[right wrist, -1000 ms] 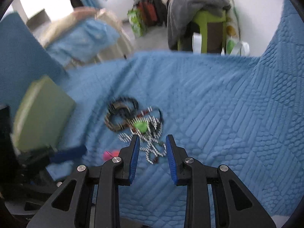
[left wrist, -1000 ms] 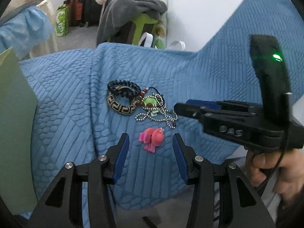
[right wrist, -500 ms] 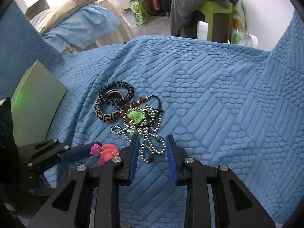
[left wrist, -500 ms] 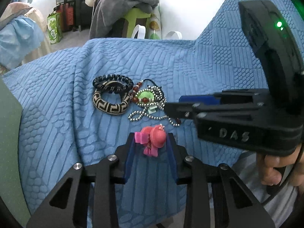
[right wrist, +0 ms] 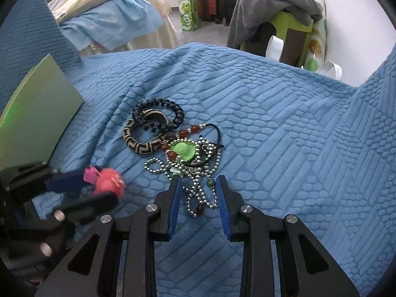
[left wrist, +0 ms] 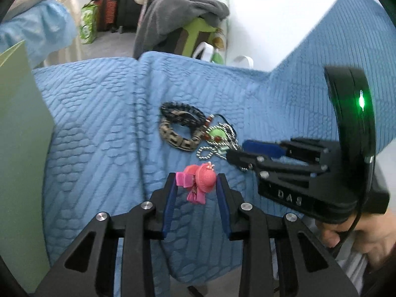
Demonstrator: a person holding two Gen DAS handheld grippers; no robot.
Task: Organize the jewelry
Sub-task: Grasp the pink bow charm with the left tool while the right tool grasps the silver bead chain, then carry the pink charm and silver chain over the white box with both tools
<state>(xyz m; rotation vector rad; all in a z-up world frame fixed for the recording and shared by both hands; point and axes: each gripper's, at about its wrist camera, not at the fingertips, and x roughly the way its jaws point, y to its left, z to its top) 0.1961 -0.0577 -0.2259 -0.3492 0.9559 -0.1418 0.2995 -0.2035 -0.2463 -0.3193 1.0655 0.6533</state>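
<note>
Fingers of the left gripper point(left wrist: 196, 184) have just been closing and now clamp the pink hair clip point(left wrist: 199, 182) near the blue quilt's point(left wrist: 104, 128) front edge. Beside it, the right gripper point(right wrist: 197, 189) stands apart, straddling the bead chain point(right wrist: 198, 195).

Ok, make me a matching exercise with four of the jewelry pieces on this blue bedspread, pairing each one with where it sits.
Things:
1. pink hat-shaped hair clip
2. silver ball-bead chain
3. black coiled hair tie
4. green hat-shaped charm

Places:
A. lying across the beige-and-black patterned bangle
B. between the left gripper fingers
C. on the tangled necklace pile
D. between the right gripper fingers

Pairs: 1-B, 2-D, 3-A, 4-C
</note>
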